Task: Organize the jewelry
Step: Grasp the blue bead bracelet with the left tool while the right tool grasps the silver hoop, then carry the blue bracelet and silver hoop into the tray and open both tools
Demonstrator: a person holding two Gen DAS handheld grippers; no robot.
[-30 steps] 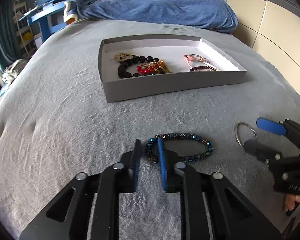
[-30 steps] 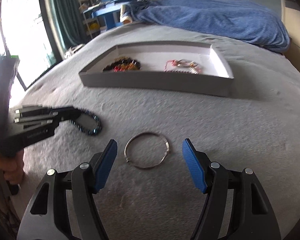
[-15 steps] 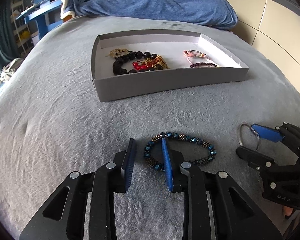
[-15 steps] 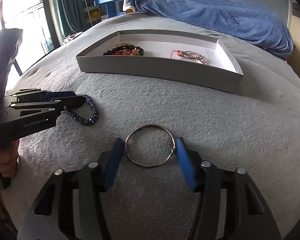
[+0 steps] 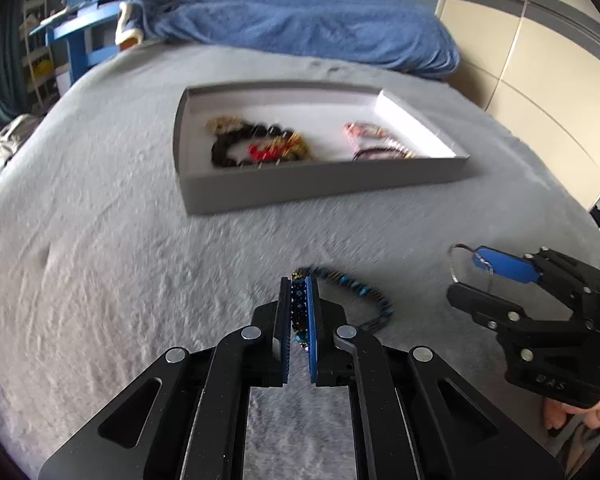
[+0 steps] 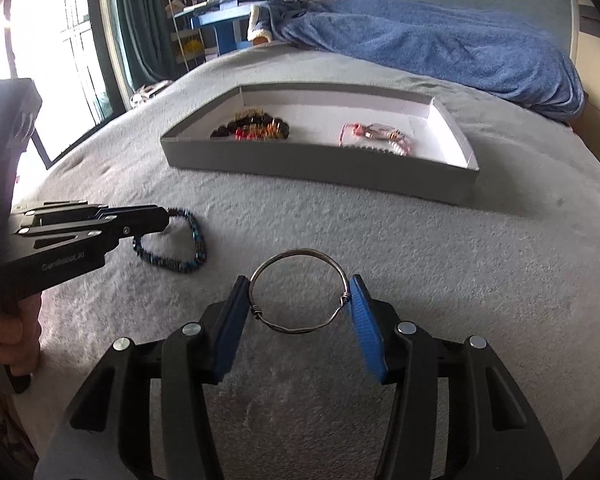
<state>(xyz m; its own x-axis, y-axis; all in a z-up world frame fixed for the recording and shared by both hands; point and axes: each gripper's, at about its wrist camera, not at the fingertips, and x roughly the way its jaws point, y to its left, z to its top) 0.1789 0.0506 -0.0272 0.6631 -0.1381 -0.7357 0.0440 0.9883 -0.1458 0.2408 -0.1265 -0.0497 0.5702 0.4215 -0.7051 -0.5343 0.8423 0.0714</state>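
Note:
My left gripper (image 5: 299, 284) is shut on a blue and bronze beaded bracelet (image 5: 358, 290), its loop trailing to the right just above the grey blanket; it also shows in the right wrist view (image 6: 180, 256). My right gripper (image 6: 298, 300) is shut on a silver wire bangle (image 6: 300, 256), squeezed across its width and lifted off the blanket. The bangle also shows in the left wrist view (image 5: 458, 264). A grey tray (image 5: 324, 188) lies ahead, holding black beads (image 5: 228, 148), red and gold pieces (image 5: 276, 148) and pink bracelets (image 5: 374, 144).
A blue blanket (image 5: 300, 24) is heaped at the far end of the bed. A blue desk with shelves (image 6: 228, 16) and a window stand to the left. Cream wardrobe doors (image 5: 540, 80) rise on the right.
My left gripper has closed on the beaded bracelet and raised it. My right gripper has closed on the silver bangle and lifted it.

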